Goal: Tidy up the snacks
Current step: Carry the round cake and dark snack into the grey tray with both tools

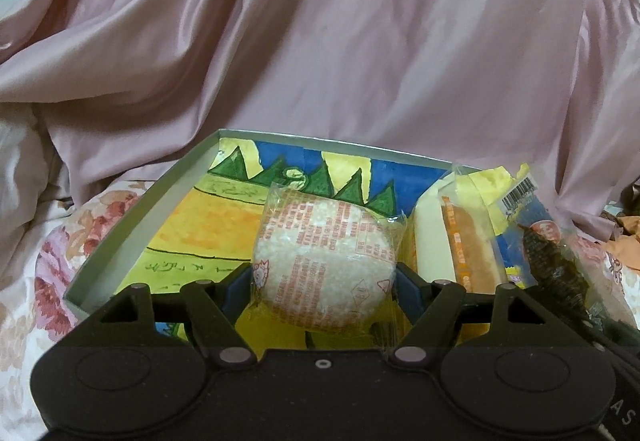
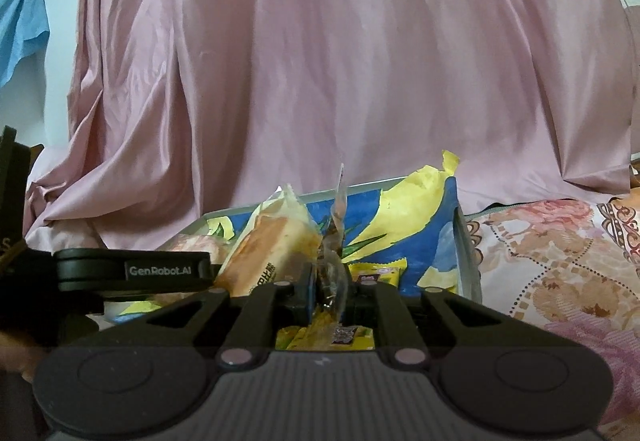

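A shallow grey box [image 1: 120,241] lined with a painted picture lies on the bed. My left gripper [image 1: 324,281] is shut on a round rice cake [image 1: 324,241] in a clear wrapper, held just over the box floor. To its right a wrapped bread slice [image 1: 468,241] stands on edge. Beside that is a clear packet of dark seaweed snack [image 1: 556,265]. In the right wrist view, my right gripper [image 2: 330,289] is shut on that seaweed packet [image 2: 334,237], seen edge-on above yellow packets [image 2: 376,273]. The bread slice [image 2: 272,249] leans just to its left.
Pink satin cloth [image 1: 320,41] hangs right behind the box. A floral bedsheet [image 2: 560,261] spreads on both sides. The box's right wall [image 2: 466,253] stands close by my right gripper. Blue cloth [image 2: 20,29] hangs at the far left. Crumpled orange wrapping [image 1: 624,237] lies on the right.
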Motion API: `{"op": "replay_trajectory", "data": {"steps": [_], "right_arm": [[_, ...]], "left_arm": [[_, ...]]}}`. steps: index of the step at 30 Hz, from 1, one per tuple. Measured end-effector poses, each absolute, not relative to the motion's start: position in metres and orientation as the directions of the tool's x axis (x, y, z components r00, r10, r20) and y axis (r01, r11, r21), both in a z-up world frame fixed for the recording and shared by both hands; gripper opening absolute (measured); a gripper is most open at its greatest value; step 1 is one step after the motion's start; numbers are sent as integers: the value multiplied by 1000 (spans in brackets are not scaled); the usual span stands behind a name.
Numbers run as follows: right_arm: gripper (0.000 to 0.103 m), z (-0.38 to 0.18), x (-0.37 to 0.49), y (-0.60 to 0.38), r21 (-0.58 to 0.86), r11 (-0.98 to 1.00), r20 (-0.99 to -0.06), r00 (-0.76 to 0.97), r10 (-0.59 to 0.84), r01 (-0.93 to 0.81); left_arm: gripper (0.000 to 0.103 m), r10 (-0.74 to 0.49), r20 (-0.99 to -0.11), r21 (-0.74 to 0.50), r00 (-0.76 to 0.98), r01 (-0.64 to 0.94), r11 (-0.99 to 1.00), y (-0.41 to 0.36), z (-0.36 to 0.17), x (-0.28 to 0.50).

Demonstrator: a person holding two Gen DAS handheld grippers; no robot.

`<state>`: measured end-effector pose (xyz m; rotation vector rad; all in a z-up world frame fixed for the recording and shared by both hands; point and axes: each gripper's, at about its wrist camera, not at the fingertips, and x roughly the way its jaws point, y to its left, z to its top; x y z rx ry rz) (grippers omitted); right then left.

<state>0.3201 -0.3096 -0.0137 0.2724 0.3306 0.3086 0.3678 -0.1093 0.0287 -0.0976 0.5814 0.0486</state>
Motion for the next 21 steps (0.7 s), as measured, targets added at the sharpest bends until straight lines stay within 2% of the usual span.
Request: {"op": "replay_trajectory", "data": {"steps": [2, 4, 10, 11, 15, 21], "right_arm": [[23, -13, 319, -308, 291, 924, -279, 902, 329, -247], [43, -12, 318, -307, 269, 931, -272, 908, 319, -246], [72, -8, 313, -307, 234, 943, -247, 924, 293, -237], [74, -8, 312, -308, 236, 942, -242, 925, 294, -238], [88, -4, 309, -309, 233, 944, -219, 933, 286, -235], [103, 5, 297, -310, 209, 952, -160, 953, 259, -224]], "left_arm": [[78, 23, -557, -79, 830, -81, 994, -110, 29, 368], [82, 32, -561, -78, 827, -91, 993, -110, 30, 366], [98, 55, -530, -62, 847, -103, 993, -111, 38, 355], [102, 62, -523, -61, 850, -111, 992, -110, 40, 353], [102, 67, -499, -81, 864, -124, 989, -105, 46, 343], [102, 83, -465, -63, 881, -127, 990, -105, 57, 328]]}}
